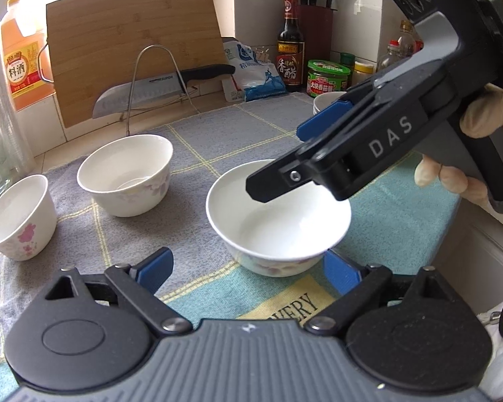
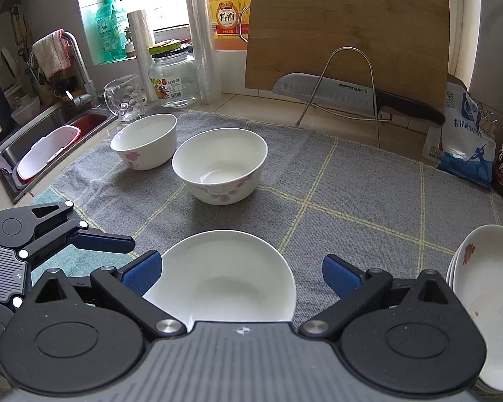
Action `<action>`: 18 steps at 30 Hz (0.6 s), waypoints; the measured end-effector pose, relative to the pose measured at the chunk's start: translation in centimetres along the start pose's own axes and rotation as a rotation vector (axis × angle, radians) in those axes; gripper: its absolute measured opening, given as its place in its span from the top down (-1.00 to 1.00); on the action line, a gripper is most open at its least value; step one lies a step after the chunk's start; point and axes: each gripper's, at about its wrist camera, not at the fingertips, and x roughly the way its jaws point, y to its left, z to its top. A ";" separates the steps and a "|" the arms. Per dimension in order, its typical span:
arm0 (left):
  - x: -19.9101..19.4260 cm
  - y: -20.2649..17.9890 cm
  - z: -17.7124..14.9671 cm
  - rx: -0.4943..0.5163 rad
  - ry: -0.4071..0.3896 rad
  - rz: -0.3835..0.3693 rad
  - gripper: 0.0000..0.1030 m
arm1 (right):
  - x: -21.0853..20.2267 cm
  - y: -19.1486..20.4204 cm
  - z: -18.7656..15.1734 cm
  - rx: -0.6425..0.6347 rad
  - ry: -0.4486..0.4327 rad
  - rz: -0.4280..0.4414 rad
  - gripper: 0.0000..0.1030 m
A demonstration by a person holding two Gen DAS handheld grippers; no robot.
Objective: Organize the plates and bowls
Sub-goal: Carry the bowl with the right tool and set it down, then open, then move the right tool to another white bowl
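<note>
A white bowl (image 1: 278, 221) with a faint flower print stands on the grey checked cloth (image 1: 191, 140). It sits just ahead of my left gripper (image 1: 248, 274), which is open with nothing held. My right gripper (image 1: 285, 154) hovers over the bowl's far rim, also open. In the right wrist view the same bowl (image 2: 224, 281) lies between the spread pads of the right gripper (image 2: 241, 273), and neither pad presses on it. One left gripper finger (image 2: 100, 242) reaches in from the left. Two more flowered bowls (image 2: 219, 164) (image 2: 144, 140) stand further back. A stack of plates (image 2: 486, 301) is at the right.
A bamboo cutting board (image 2: 345, 26) leans on the back wall behind a wire rack holding a knife (image 2: 335, 92). Bottles and a salt bag (image 2: 466, 140) line the back right. A glass mug (image 2: 124, 98), a jar and a sink (image 2: 47, 134) are at the left.
</note>
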 end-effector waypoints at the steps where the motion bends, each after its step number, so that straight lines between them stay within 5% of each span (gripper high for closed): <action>1: -0.3 0.3 -0.1 -0.006 -0.003 0.013 -0.89 | 0.0 0.1 0.1 -0.003 -0.004 -0.005 -1.00; 18: -2.1 4.7 -0.8 -0.090 -0.032 0.164 -0.89 | 0.9 2.6 2.1 -0.065 -0.026 -0.048 -1.00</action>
